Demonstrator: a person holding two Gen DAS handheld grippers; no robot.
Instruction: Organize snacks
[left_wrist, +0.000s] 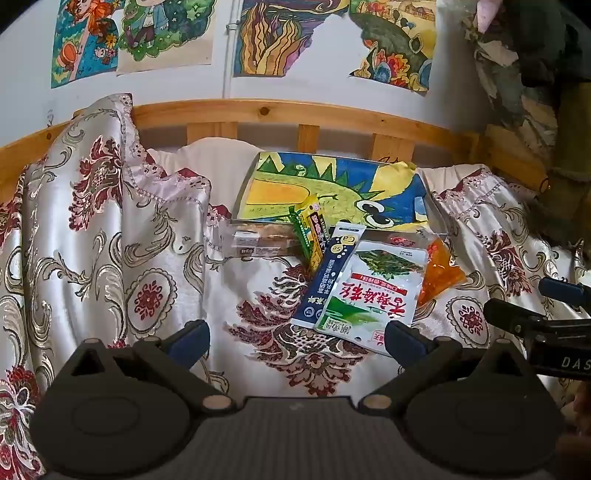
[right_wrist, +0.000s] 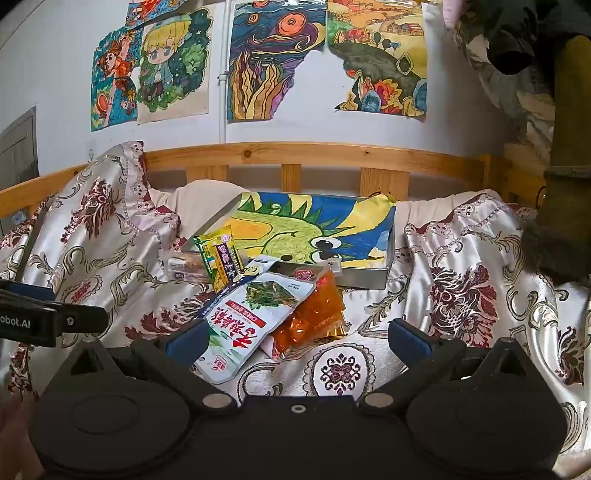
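A pile of snacks lies on the patterned bedspread: a white and green packet (left_wrist: 373, 291) (right_wrist: 251, 317) on top, a dark blue packet (left_wrist: 325, 273) under it, an orange packet (left_wrist: 439, 273) (right_wrist: 310, 317), a green and yellow packet (left_wrist: 310, 232) (right_wrist: 218, 254), and a clear-wrapped bar (left_wrist: 258, 240) (right_wrist: 184, 267). Behind them stands a shallow metal tray lined with a dinosaur drawing (left_wrist: 332, 188) (right_wrist: 317, 232). My left gripper (left_wrist: 299, 339) is open, just short of the pile. My right gripper (right_wrist: 299, 339) is open, its left finger beside the white packet.
A wooden bed rail (left_wrist: 295, 114) (right_wrist: 314, 155) runs behind the tray. Bedspread folds rise at the left (left_wrist: 92, 221) and the right (right_wrist: 480, 266). Drawings hang on the wall (right_wrist: 273, 62). The right gripper shows at the left view's right edge (left_wrist: 546, 321).
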